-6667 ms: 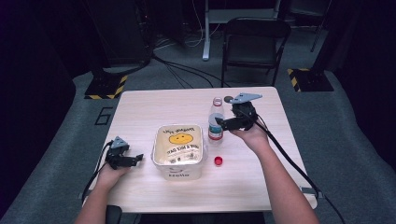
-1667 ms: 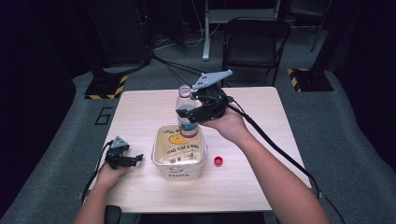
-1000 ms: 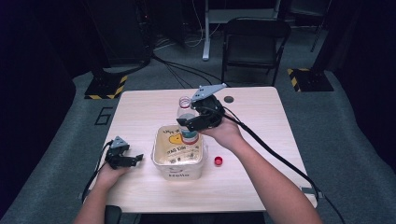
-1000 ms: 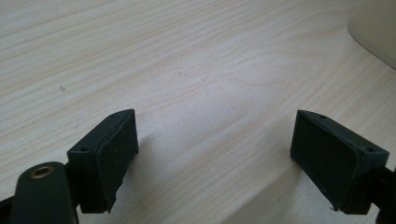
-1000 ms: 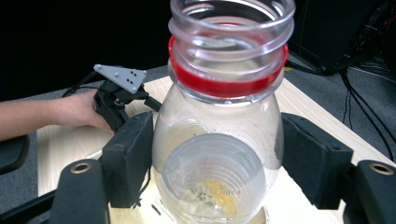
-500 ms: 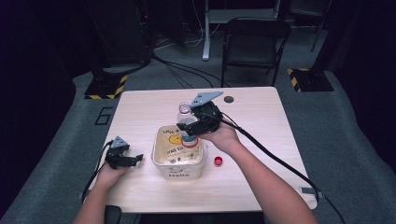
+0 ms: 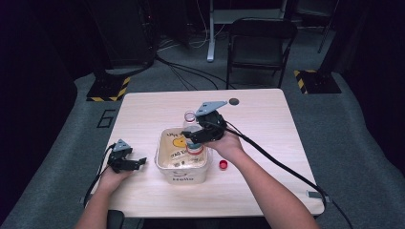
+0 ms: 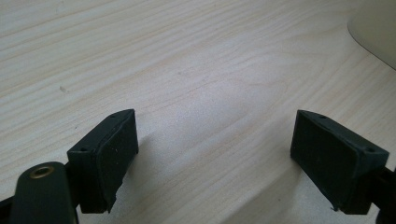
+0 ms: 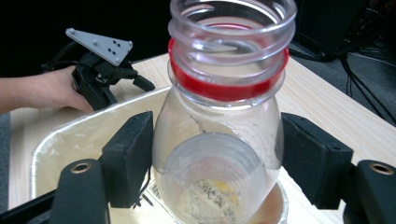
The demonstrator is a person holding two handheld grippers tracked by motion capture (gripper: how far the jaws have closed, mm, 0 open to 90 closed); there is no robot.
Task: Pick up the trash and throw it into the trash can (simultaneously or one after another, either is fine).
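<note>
A: What do we have, biggest thing first?

B: We see a pale wooden table taking up the middle of the high view, with a black chair on the grey floor past its far edge, at about 12 o'clock. A small dark round spot sits on the tabletop near that far edge.

A: And on the table?

B: We find a cream tub with a yellow smiley face and lettering inside, near the front at about 6 o'clock from the table's centre. An open clear bottle with a red ring at its neck stands in the tub, at its 1 o'clock corner.

A: Who is holding the bottle?

B: We see the right gripper with its jaws set on either side of the bottle's body. In the right gripper view both black pads lie against the clear wall, so we take it as clamped on the bottle, whose base sits low inside the tub.

A: The other one?

B: The left gripper rests on the table at 9 o'clock from the tub, just beside it but apart. In the left gripper view its jaws stand wide apart over bare wood.

A: Anything smaller?

B: We spot a red cap lying on the table at 3 o'clock from the tub, close to the person's right wrist.
</note>
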